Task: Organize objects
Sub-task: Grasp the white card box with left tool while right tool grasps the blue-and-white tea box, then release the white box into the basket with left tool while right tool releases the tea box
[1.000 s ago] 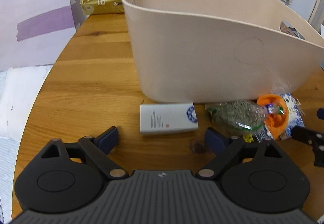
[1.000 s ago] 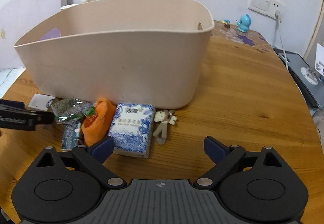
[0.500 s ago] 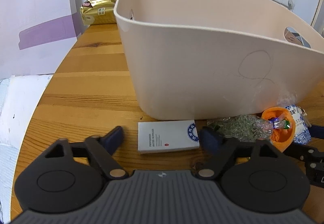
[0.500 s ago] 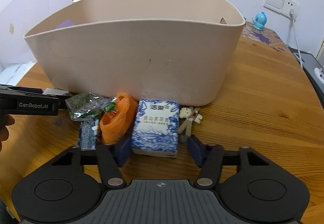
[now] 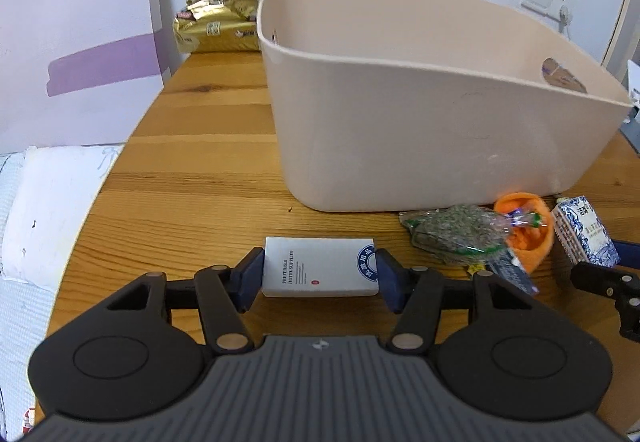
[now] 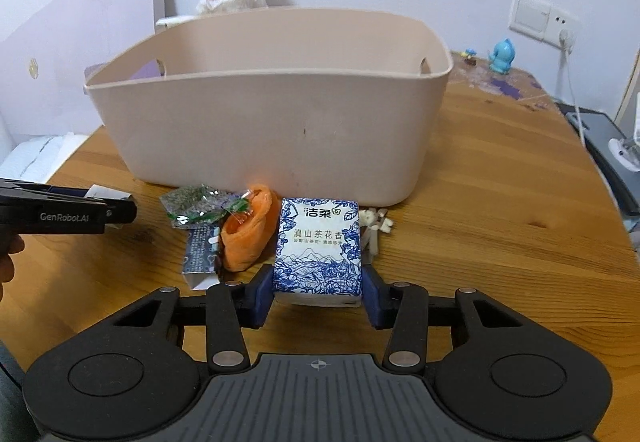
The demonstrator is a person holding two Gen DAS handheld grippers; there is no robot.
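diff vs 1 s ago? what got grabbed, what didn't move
Both grippers moved in and shut. The left gripper went from open to clamped on the white box. The right gripper closed on the tissue pack. The bin, orange pouch and herb packet stayed put on the table.

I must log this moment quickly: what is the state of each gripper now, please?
Left gripper: closed on the white box, on the table.
Right gripper: closed on the blue-and-white tissue pack.
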